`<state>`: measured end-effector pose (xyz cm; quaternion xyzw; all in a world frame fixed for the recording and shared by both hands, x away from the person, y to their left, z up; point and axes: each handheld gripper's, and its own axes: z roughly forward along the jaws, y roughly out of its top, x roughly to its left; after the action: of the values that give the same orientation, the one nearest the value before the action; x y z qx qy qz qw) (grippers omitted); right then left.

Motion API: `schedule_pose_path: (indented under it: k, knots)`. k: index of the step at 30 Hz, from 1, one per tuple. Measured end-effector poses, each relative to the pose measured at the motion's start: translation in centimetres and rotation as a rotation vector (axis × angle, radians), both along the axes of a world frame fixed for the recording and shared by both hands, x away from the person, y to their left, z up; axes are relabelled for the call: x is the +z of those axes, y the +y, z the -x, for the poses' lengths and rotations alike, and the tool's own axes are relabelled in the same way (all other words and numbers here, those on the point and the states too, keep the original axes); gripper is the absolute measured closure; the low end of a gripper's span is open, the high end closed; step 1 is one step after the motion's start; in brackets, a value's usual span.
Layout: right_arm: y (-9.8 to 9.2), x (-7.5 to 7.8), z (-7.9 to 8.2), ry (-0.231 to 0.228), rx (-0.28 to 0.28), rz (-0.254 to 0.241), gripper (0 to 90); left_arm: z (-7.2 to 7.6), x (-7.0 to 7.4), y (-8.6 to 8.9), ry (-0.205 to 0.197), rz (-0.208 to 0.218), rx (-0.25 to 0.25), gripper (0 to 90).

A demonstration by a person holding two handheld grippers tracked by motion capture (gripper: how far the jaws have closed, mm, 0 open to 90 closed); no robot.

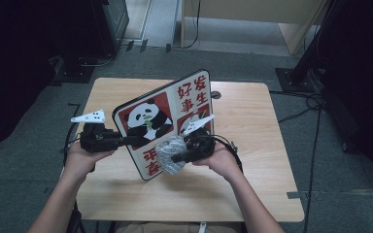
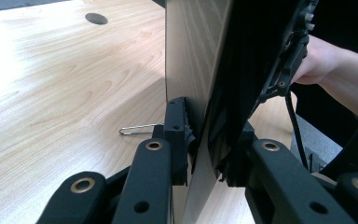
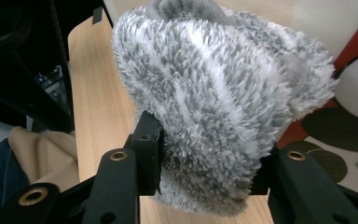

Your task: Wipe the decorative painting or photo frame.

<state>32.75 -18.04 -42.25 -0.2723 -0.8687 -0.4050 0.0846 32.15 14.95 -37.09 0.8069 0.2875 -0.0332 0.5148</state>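
1. A person holds up a flat panda board (image 1: 167, 116) over the wooden worktop (image 1: 252, 126). It stands on its edge, tilted, with its bottom corner near the front of the worktop.
2. The left gripper (image 1: 126, 141) has its fingers (image 2: 177, 135) closed on the board's left edge. In the left gripper view, 1 finger presses the plain back and the other presses the picture side.
3. The right gripper (image 1: 177, 158) has its fingers (image 3: 147, 154) closed on a fluffy grey cloth (image 3: 214, 102). The cloth sits right against the front of the board, low down, near the red writing.
4. It looks like the job is to wipe the board clean with the cloth.
5. I think the board is stiff and quite light. It looks smooth, so it may slip if the hold is weak. Holding it by the edge, as now, is a good place, because the picture side stays free for wiping.
6. I think the cloth is soft and squashy. It bends around the fingers, so it needs a firm pinch in the middle of the bundle, or it may slide out while rubbing.
7. A small metal clip (image 2: 137, 129) lies on the worktop behind the board.
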Motion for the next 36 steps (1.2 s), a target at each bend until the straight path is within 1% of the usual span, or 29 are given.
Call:
schedule_pose_path:
  k: [3, 6, 10, 22, 28, 29, 31, 33, 36]
  knots:
    - [-0.1, -0.5, 0.0, 0.006, 0.001, 0.005, 58.5, 0.0, 0.0, 0.0, -0.001, 0.0, -0.001, 76.0]
    - [-0.1, -1.0, 0.1, 0.01, 0.003, 0.02, 58.6, 0.0, 0.0, 0.0, -0.001, 0.0, -0.001, 76.0]
    - [-0.1, -1.5, 0.2, 0.023, -0.001, 0.025, 58.6, 0.0, 0.0, 0.0, -0.001, 0.0, -0.001, 76.0]
    - [-0.2, -2.9, 0.4, 0.035, 0.008, 0.045, 58.6, 0.0, 0.0, 0.0, -0.001, -0.001, 0.0, 75.9]
    - [-0.4, -3.6, 0.4, 0.048, 0.008, 0.068, 58.6, 0.0, 0.0, 0.0, 0.001, -0.001, 0.001, 75.8]
    - [-0.4, -3.7, 0.4, 0.043, 0.011, 0.072, 58.6, 0.0, 0.0, 0.0, 0.001, 0.0, 0.001, 75.8]
    - [-0.3, -3.7, 0.5, 0.051, 0.008, 0.078, 58.6, 0.0, 0.0, 0.0, 0.001, 0.0, 0.001, 75.8]
    - [-0.3, -3.7, 0.5, 0.047, 0.014, 0.081, 58.6, 0.0, 0.0, 0.0, 0.001, 0.0, 0.001, 75.7]
    - [-0.4, -3.6, 0.5, 0.051, 0.01, 0.075, 58.6, 0.0, 0.0, 0.0, 0.002, 0.002, 0.001, 75.5]
